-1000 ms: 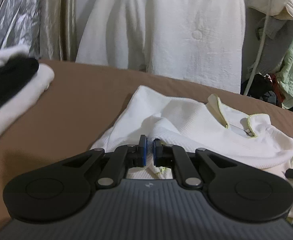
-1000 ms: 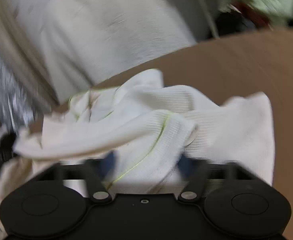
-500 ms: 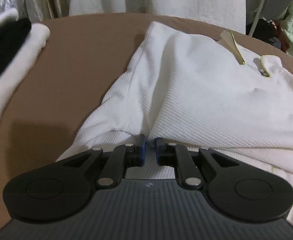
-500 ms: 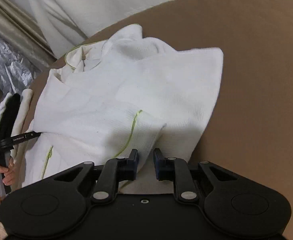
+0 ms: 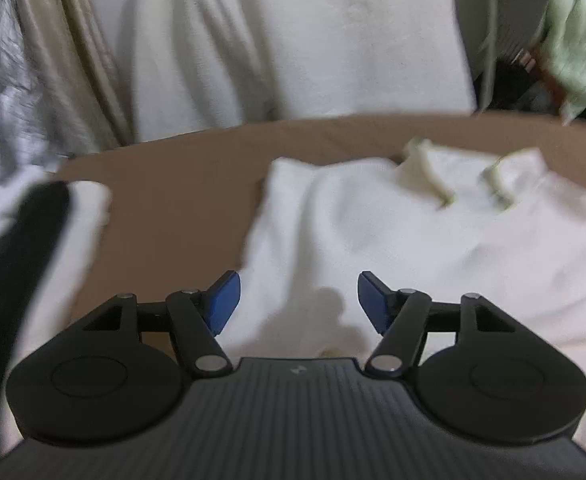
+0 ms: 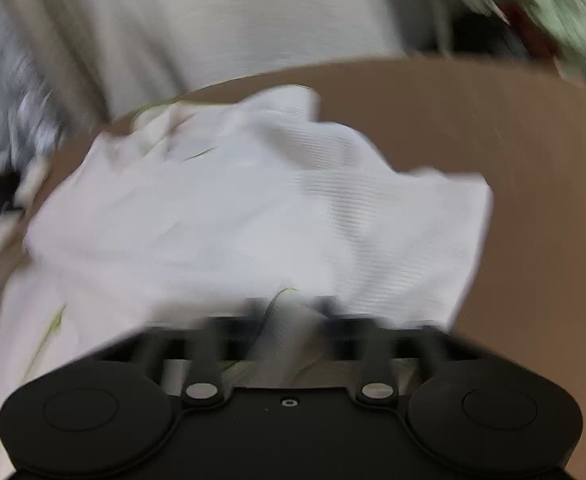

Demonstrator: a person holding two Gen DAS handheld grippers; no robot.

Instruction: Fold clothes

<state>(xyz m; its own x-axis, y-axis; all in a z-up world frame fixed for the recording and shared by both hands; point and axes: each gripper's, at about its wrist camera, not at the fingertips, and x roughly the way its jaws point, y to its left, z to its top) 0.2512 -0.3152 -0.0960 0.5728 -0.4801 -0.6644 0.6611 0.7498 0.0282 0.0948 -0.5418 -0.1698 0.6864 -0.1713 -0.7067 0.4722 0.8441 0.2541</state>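
Observation:
A white ribbed shirt with yellow-green trim (image 5: pixel 413 240) lies folded over on the brown table (image 5: pixel 181 200), its collar at the far side. My left gripper (image 5: pixel 299 300) is open and empty just above the shirt's near edge. In the right wrist view the same shirt (image 6: pixel 273 208) fills the middle. My right gripper (image 6: pixel 291 312) is blurred by motion; its fingers stand apart over the shirt's near edge with a fold of cloth between them.
A stack of folded white and black clothes (image 5: pixel 33 240) lies at the left of the table. White garments (image 5: pixel 293 40) hang behind the table. A green garment (image 5: pixel 581 32) hangs at the far right.
My left gripper has opened and let go of the shirt, and both grippers have tilted up. My right gripper's fingers have spread apart.

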